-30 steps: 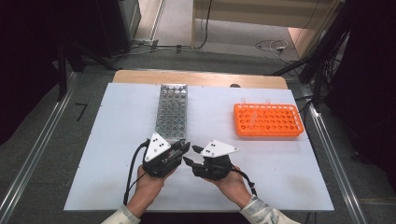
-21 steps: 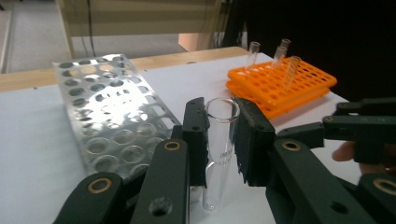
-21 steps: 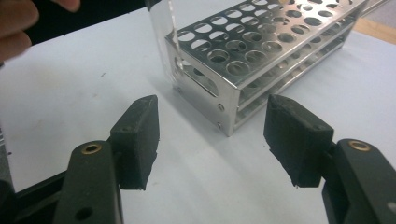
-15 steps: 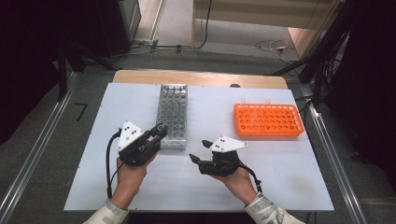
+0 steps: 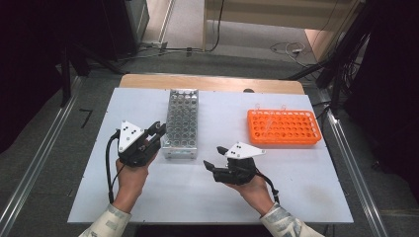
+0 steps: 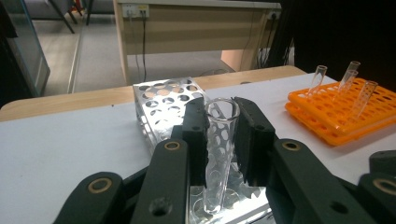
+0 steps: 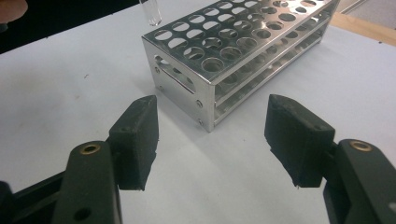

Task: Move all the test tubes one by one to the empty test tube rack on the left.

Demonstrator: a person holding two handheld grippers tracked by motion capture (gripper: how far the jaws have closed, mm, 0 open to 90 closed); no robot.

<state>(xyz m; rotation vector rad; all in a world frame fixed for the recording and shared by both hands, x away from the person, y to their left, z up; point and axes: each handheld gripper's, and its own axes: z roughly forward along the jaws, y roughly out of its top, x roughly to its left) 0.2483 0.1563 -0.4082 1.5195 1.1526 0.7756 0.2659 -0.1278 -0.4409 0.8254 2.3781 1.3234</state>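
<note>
Clear glass is seen between the jaws of the left gripper [image 6: 219, 140]: a test tube [image 6: 218, 154] is clamped there, roughly upright, open mouth uppermost, its rounded base hanging just above the near end of the metal rack [image 5: 181, 123]. In the right gripper view the tube's lower end [image 7: 150, 11] is seen poised over the rack's far corner, clear of the holes.

The governing relation is judged to be tube axis against hole axis. The tube's long axis is held near vertical, the rack's holes directly beneath and slightly toward 12 o'clock from the claw. The rack's own long axis runs 6 to 12 o'clock on the white table [image 5: 296, 197]. The left hand is much the nearer; it is set at the rack's 7 o'clock corner.

The right gripper [image 5: 213, 165] is held with jaws wide apart and nothing between them, at 4 o'clock from the rack, pointing toward it. The orange rack [image 5: 284, 127], well apart at 3 o'clock, carries several tubes.

Against the frame a second ago, the two grippers, then close together at table centre, have been separated; the left has been carried out to the rack's near corner.
</note>
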